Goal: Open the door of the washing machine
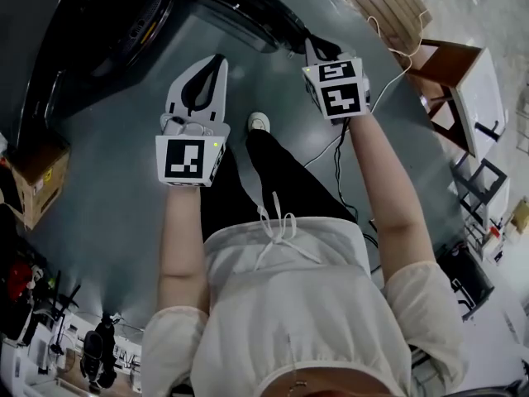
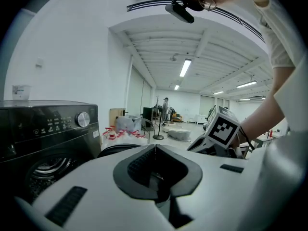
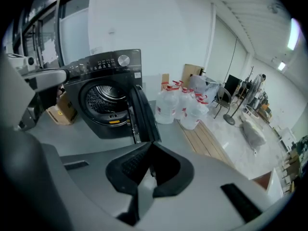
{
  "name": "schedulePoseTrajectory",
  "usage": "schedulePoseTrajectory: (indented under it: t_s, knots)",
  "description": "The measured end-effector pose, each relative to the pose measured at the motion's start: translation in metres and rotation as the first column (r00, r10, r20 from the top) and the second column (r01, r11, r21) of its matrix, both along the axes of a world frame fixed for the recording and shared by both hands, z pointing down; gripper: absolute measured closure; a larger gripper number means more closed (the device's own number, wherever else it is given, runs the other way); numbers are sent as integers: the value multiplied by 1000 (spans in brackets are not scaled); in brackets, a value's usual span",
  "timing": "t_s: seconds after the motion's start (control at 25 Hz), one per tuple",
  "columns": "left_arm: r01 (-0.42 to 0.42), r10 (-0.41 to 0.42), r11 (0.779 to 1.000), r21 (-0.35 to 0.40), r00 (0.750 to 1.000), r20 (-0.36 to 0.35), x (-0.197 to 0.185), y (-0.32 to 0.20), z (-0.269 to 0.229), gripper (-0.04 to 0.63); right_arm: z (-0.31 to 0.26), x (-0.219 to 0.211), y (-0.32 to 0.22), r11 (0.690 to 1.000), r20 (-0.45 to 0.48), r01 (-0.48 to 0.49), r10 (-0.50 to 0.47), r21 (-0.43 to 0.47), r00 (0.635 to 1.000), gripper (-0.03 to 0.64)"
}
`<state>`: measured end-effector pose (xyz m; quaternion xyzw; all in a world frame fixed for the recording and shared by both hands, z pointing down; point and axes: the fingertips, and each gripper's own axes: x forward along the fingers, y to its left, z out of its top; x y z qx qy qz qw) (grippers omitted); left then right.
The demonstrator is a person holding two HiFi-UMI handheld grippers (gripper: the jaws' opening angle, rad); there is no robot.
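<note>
The dark washing machine (image 3: pixel 108 100) stands with its round door (image 3: pixel 143 114) swung open, so the steel drum shows. In the head view the machine (image 1: pixel 99 40) is at the top left, with the door (image 1: pixel 248 11) sticking out toward me. My right gripper (image 3: pixel 151 147) is shut with nothing between its jaws, just short of the door's edge. From above it (image 1: pixel 312 52) hangs right of the door. My left gripper (image 1: pixel 217 60) is also shut and empty, apart from the machine's front. In the left gripper view it (image 2: pixel 155 147) points past the control panel (image 2: pixel 53 124).
A cardboard box (image 1: pixel 37 180) sits left of the machine. Several water bottles (image 3: pixel 185 107) and a wooden pallet (image 3: pixel 207 138) lie right of it. A brown wooden crate (image 1: pixel 450 81) stands further right. A cable (image 1: pixel 339 151) runs over the grey floor by my legs.
</note>
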<state>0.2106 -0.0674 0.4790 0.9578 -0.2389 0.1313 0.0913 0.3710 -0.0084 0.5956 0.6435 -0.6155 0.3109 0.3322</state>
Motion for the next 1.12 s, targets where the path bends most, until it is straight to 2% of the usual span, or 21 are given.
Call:
schedulePoseTrajectory:
  t_s: [0.28, 0.4, 0.52, 0.72, 0.88, 1.0, 1.12]
  knots:
    - [93, -92, 995, 48, 996, -16, -55, 1, -46, 574, -65, -43, -12, 990, 17, 33, -36, 136, 999, 609]
    - [138, -138, 988, 72, 990, -13, -86, -1, -67, 574, -94, -66, -19, 977, 17, 54, -59, 205, 998, 609]
    - [204, -204, 974, 102, 979, -8, -119, -8, -88, 574, -126, -98, -34, 955, 41, 111, -127, 275, 991, 609]
    - [305, -304, 943, 134, 952, -30, -173, -13, -125, 574, -176, -151, -56, 899, 31, 230, -260, 374, 965, 609]
    - [340, -351, 928, 153, 935, 48, -217, -11, -141, 574, -220, -191, -76, 837, 0, 306, -344, 454, 939, 609]
    - [402, -421, 893, 202, 906, 56, -249, -12, -162, 574, -256, -223, -92, 775, -16, 352, -405, 525, 914, 609]
    - [493, -500, 841, 224, 865, -26, -272, -16, -191, 574, -284, -254, -101, 709, -31, 408, -480, 575, 877, 610]
